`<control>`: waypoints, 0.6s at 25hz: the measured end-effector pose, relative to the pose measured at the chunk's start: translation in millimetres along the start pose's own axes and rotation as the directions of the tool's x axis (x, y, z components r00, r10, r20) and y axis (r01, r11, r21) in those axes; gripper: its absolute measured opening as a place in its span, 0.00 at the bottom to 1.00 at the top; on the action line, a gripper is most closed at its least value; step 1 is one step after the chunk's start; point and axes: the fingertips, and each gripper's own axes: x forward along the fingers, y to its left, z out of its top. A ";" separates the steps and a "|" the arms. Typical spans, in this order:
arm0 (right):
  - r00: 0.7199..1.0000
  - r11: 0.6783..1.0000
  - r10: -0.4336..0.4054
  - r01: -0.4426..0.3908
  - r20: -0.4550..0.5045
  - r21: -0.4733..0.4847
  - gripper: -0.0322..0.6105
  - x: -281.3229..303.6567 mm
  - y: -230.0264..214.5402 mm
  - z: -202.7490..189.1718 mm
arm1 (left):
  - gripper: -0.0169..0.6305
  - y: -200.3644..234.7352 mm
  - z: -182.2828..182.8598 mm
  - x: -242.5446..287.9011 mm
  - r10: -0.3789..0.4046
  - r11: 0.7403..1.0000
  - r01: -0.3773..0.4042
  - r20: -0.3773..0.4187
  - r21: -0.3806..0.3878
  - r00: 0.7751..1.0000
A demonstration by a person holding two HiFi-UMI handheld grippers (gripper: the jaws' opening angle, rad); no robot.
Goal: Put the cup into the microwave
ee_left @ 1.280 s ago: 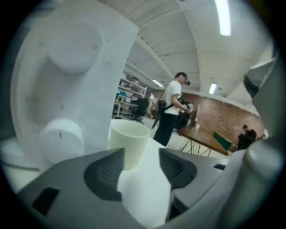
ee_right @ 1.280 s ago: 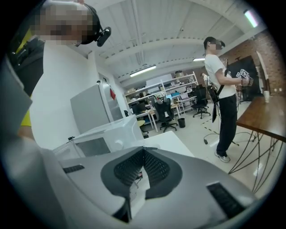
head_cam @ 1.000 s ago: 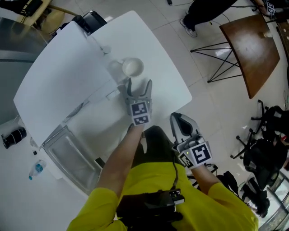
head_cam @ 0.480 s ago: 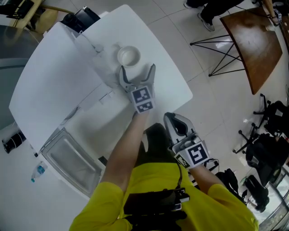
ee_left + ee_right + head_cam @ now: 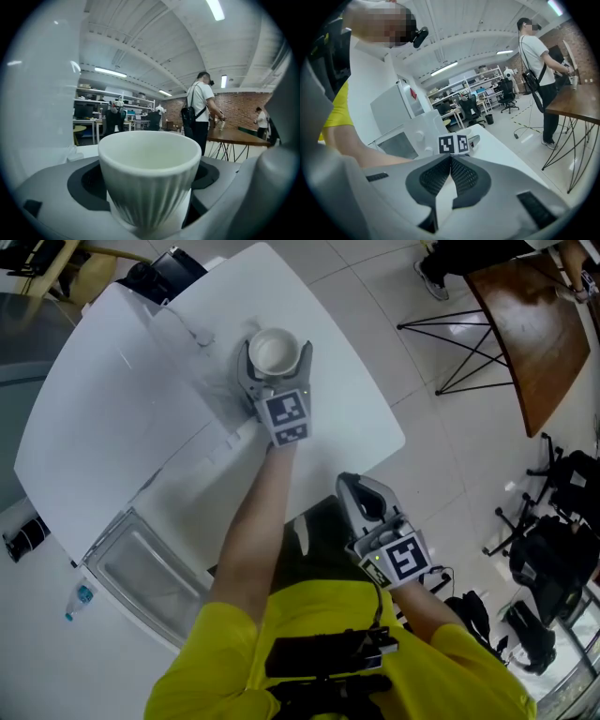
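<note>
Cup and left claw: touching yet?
Cannot tell. In the left gripper view the left claw, jaws just closing, flanks the cup, which hides any pad contact.

A white counter [image 5: 356, 418] with rounded corners stands on a pale tiled floor [image 5: 441, 484], seen from steeply above. A white ribbed cup [image 5: 275, 351] stands upright on the counter near its far edge, just beside a large white microwave [image 5: 112, 399] that fills the counter's left part, with its clear-paned door [image 5: 141, 568] open at the near left end. By the counter's far corner, behind the microwave, sits a black object [image 5: 159, 273] too small to identify.
</note>
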 end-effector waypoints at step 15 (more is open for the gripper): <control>0.999 0.994 0.042 -0.043 -0.015 -0.100 0.06 -5.2 5.5 36.6 | 0.74 -67.2 -28.7 -217.0 -0.216 0.976 0.215 -0.041 -0.034 0.976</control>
